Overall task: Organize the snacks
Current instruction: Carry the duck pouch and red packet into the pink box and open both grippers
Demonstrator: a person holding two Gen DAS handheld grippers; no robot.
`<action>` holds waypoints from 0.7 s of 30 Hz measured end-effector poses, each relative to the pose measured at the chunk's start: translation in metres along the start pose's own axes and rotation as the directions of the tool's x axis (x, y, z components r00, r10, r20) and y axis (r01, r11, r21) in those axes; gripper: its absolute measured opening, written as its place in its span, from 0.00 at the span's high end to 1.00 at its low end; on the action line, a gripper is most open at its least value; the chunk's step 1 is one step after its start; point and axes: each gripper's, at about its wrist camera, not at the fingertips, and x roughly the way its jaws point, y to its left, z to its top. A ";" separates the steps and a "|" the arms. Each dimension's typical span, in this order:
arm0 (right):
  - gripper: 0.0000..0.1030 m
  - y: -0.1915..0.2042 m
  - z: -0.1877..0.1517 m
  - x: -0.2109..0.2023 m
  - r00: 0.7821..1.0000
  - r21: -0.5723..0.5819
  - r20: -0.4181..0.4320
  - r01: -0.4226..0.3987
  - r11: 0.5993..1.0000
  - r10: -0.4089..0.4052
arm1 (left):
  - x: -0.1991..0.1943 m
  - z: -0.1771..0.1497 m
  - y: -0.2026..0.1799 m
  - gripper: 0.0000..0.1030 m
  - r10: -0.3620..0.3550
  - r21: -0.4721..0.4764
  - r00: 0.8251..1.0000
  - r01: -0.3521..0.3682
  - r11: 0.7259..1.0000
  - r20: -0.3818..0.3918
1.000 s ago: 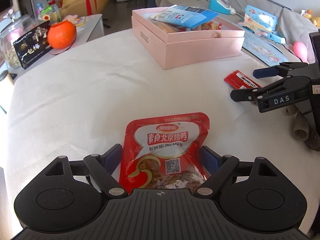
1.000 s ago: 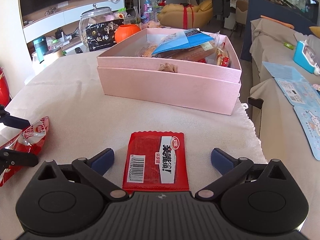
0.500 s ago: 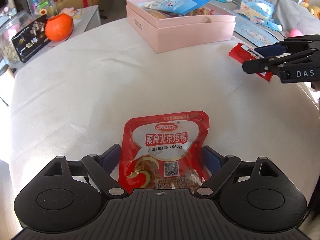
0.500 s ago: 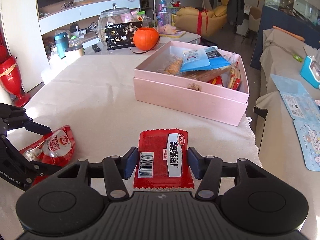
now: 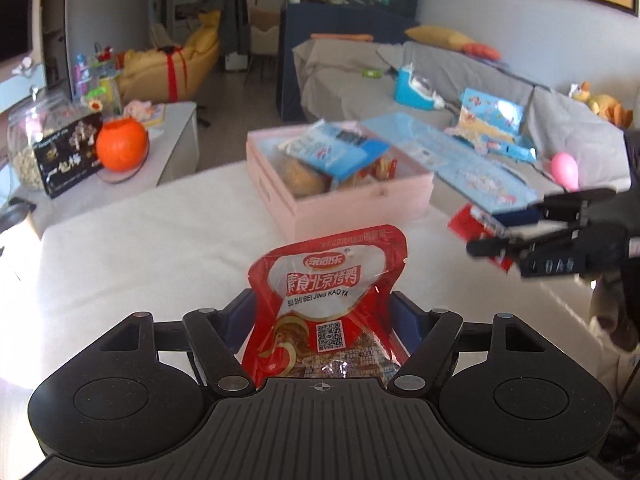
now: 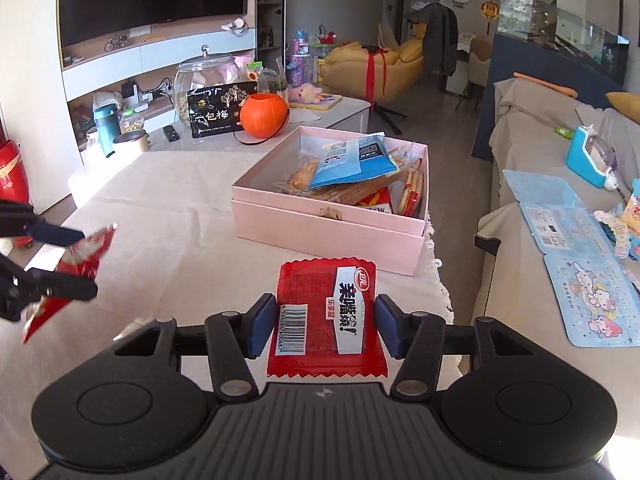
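**Two packets in the air, one box to fill**

The left tongs are gripping the red roast-duck pouch by its lower half, and the pouch is hanging clear of the table, its top edge curling forward. The right tongs are clamping the flat red packet across its width, blue pads pressing both long edges, and it too is riding above the cloth. The pink box is sitting open ahead of both, near the table's far right edge, already holding a blue bag and several long biscuit packs.

The step in hand, as I judge it, is carrying both snacks over to the box. To do it well, each packet should be travelling high enough to clear the front wall before descending. The open space appears to be along the box's left and near side, so aiming there avoids piling onto the blue bag. Going in one after the other keeps the tongs from crowding each other over the opening. The pouch is soft and floppy, so lowering it until it is resting inside before letting go should stop it catching on the rim.
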 end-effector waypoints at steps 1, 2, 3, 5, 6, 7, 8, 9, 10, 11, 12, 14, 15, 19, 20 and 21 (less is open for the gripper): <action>0.47 -0.001 0.000 0.002 1.000 0.000 -0.005 0.000 1.000 0.000 | 0.001 0.018 -0.002 0.25 0.001 0.009 0.999 -0.002 1.000 0.042; 0.47 -0.001 0.002 0.004 1.000 -0.004 -0.010 0.003 1.000 -0.003 | 0.004 0.037 -0.004 0.25 0.002 0.015 0.996 -0.003 1.000 0.086; 0.47 -0.001 0.004 0.007 1.000 -0.010 -0.014 0.009 1.000 -0.009 | 0.008 0.056 -0.006 0.24 -0.002 0.011 0.991 0.000 1.000 0.134; 0.47 -0.003 0.009 0.009 1.000 -0.018 -0.011 0.023 1.000 -0.023 | 0.024 0.097 -0.003 0.16 -0.026 -0.032 0.975 0.034 0.999 0.222; 0.47 -0.004 0.012 0.010 1.000 -0.019 -0.006 0.028 0.999 -0.028 | 0.036 0.116 0.001 0.13 -0.043 -0.058 0.968 0.059 0.997 0.247; 0.47 -0.006 0.015 0.011 1.000 -0.017 -0.002 0.029 0.999 -0.029 | 0.053 0.132 0.004 0.11 -0.058 -0.081 0.963 0.082 0.993 0.265; 0.47 -0.007 0.018 0.012 1.000 -0.017 0.003 0.029 0.999 -0.029 | 0.073 0.144 0.008 0.10 -0.065 -0.094 0.957 0.095 0.991 0.283; 0.47 -0.009 0.021 0.014 1.000 -0.017 0.009 0.029 0.999 -0.029 | 0.101 0.150 0.013 0.10 -0.073 -0.107 0.956 0.107 0.988 0.284; 0.47 -0.011 0.023 0.016 1.000 -0.016 0.011 0.028 0.999 -0.028 | 0.126 0.153 0.017 0.11 -0.079 -0.132 0.967 0.114 0.985 0.243; 0.47 -0.012 0.025 0.020 1.000 -0.013 0.008 0.028 1.000 -0.028 | 0.156 0.152 0.023 0.12 -0.083 -0.176 0.983 0.112 0.978 0.166; 0.47 -0.014 0.027 0.024 1.000 -0.005 -0.002 0.031 1.000 -0.031 | 0.177 0.148 0.026 0.12 -0.086 -0.209 0.990 0.108 0.972 0.115; 0.47 -0.019 0.030 0.032 0.999 0.012 -0.020 0.031 0.999 -0.031 | 0.197 0.132 0.031 0.12 -0.100 -0.216 0.990 0.119 0.969 0.096; 0.47 -0.022 0.031 0.034 0.999 0.013 -0.021 0.028 1.000 -0.028 | 0.200 0.124 0.033 0.11 -0.105 -0.212 0.988 0.127 0.969 0.112; 0.47 -0.028 0.042 0.043 0.999 -0.003 0.008 0.046 0.999 -0.046 | 0.200 0.108 0.048 0.12 -0.113 -0.236 0.984 0.144 0.961 0.139; 0.47 -0.029 0.050 0.047 0.998 0.005 0.020 0.053 0.999 -0.053 | 0.197 0.107 0.055 0.12 -0.109 -0.252 0.982 0.145 0.957 0.152; 0.47 -0.031 0.059 0.051 0.998 0.019 0.036 0.052 0.998 -0.053 | 0.194 0.107 0.060 0.12 -0.110 -0.265 0.981 0.150 0.952 0.161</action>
